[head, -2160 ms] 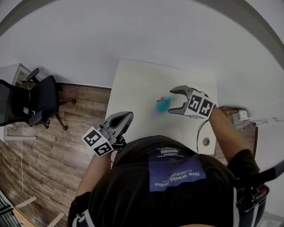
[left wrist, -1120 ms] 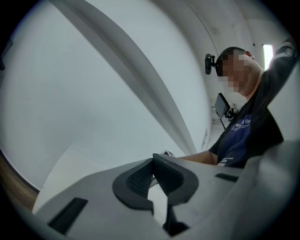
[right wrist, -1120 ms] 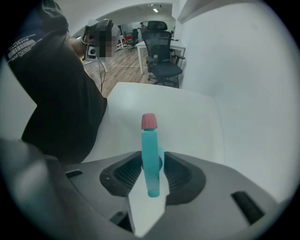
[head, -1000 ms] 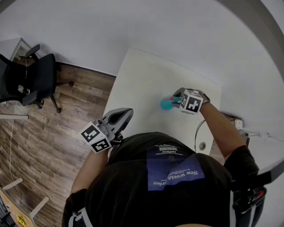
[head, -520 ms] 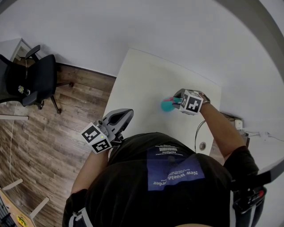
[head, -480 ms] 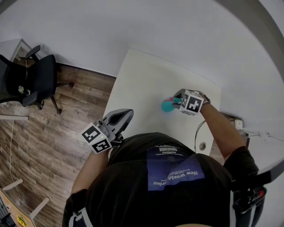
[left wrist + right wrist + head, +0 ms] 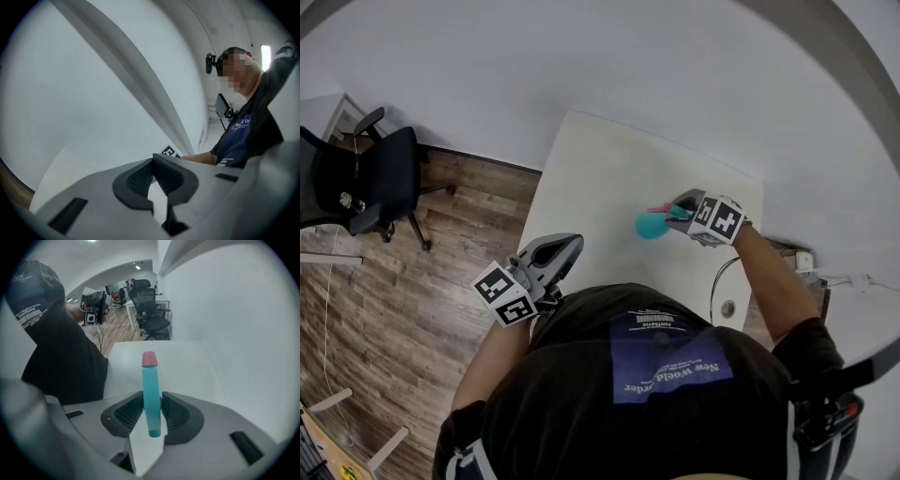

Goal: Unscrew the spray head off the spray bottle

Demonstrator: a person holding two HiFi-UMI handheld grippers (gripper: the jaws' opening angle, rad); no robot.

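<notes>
A teal spray bottle (image 7: 151, 399) with a pink head (image 7: 149, 359) is clamped by its body between the pads of my right gripper (image 7: 152, 411). In the head view the bottle (image 7: 651, 226) hangs just above the white table (image 7: 591, 178) at its right side, with the right gripper (image 7: 673, 217) shut on it from the right. My left gripper (image 7: 567, 246) hovers at the table's near left edge, close to the person's chest. Its jaws are shut with nothing between them (image 7: 152, 176).
A black office chair (image 7: 375, 183) stands on the wood floor to the left. A cable runs down by a round hole (image 7: 727, 307) at the table's near right corner. A white wall lies behind the table. The left gripper view shows the wall and the person's torso.
The right gripper, open beside the bottle at first, closed on it and has since lifted it slightly and rolled. The left gripper has stayed in place.
</notes>
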